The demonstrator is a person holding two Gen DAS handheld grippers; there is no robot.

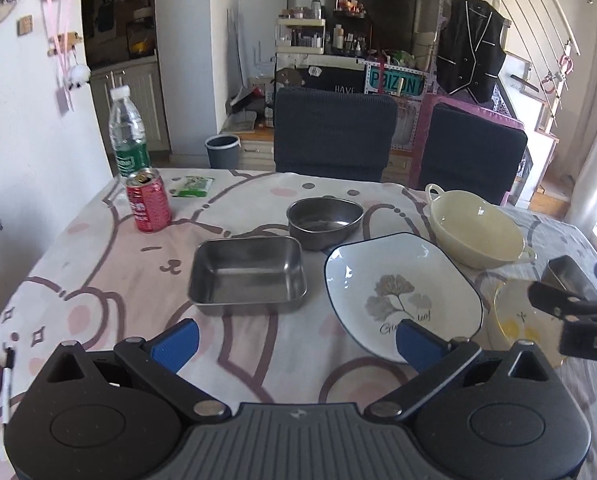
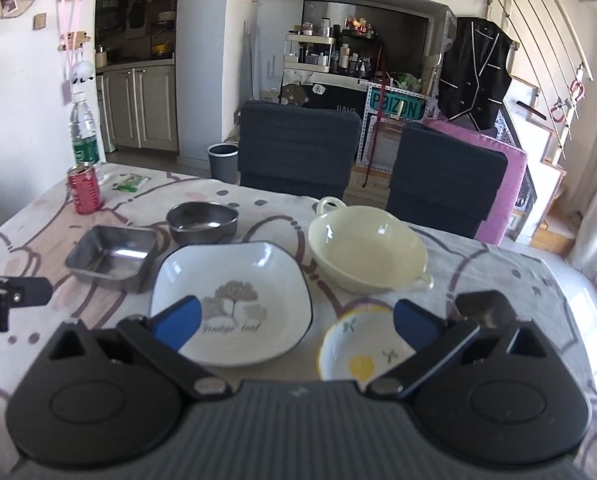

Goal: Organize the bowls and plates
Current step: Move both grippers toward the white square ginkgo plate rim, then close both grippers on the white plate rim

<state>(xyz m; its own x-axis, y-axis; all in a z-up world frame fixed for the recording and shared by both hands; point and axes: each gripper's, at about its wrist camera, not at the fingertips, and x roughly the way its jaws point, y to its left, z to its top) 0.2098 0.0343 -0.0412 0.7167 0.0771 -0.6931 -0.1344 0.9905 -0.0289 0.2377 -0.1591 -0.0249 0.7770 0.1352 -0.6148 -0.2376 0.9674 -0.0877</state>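
Observation:
On the patterned tablecloth stand a rectangular steel dish point(image 1: 248, 276) point(image 2: 112, 258), a round steel bowl point(image 1: 324, 222) point(image 2: 202, 222), a white leaf-print plate point(image 1: 402, 292) point(image 2: 232, 300), a cream two-handled bowl point(image 1: 476, 226) point(image 2: 368, 248), a small yellow-rimmed bowl point(image 2: 358, 350) point(image 1: 514, 320) and a small steel cup point(image 1: 568, 276) point(image 2: 484, 306). My left gripper point(image 1: 294, 344) is open above the cloth in front of the steel dish, its right finger over the plate's near edge. My right gripper point(image 2: 296, 326) is open, straddling the plate's near right corner and the small bowl. Nothing is held.
A red can point(image 1: 148, 200), a water bottle point(image 1: 128, 132) and a green packet point(image 1: 192, 186) sit at the far left of the table. Two dark chairs point(image 1: 334, 136) stand behind the far edge. A pen point(image 1: 7, 384) lies at the near left.

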